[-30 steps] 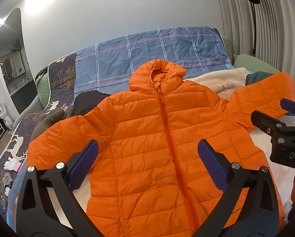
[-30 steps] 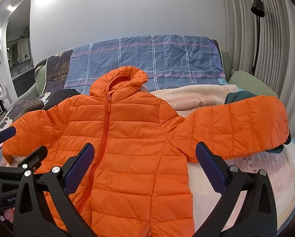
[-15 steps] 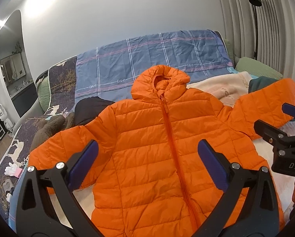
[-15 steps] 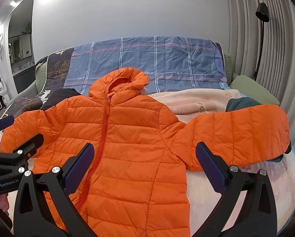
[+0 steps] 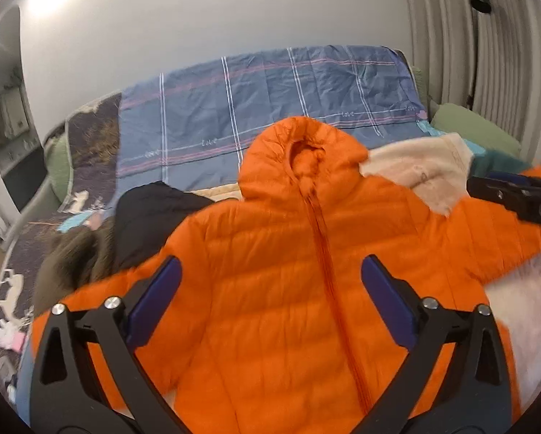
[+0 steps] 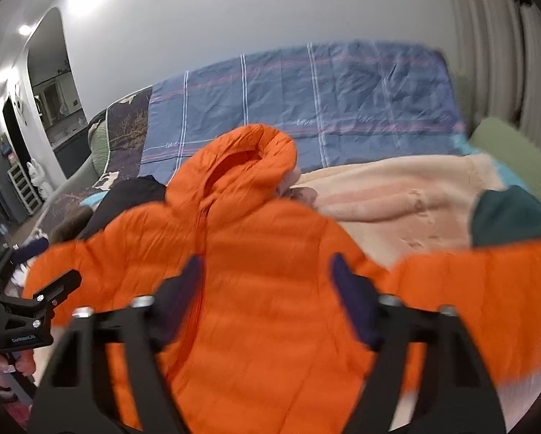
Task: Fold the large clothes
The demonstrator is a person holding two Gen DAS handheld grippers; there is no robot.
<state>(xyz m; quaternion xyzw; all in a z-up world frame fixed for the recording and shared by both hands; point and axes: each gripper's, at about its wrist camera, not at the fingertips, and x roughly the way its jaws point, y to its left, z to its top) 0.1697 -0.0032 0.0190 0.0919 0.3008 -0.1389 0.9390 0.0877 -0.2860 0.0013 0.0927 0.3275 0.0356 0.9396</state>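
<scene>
My left gripper hangs with jaws spread wide and empty above the orange hooded puffer jacket, which lies zipped, front up, on the bed, both sleeves out flat. My right gripper, likewise spread and empty, hovers over the chest. By my judgement no fold is made yet; sleeves and body remain.

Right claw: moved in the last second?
Yes. In the right wrist view the right claw has swung left and forward: the orange jacket hood and the blue plaid sheet sit further right and larger, with motion blur.
</scene>
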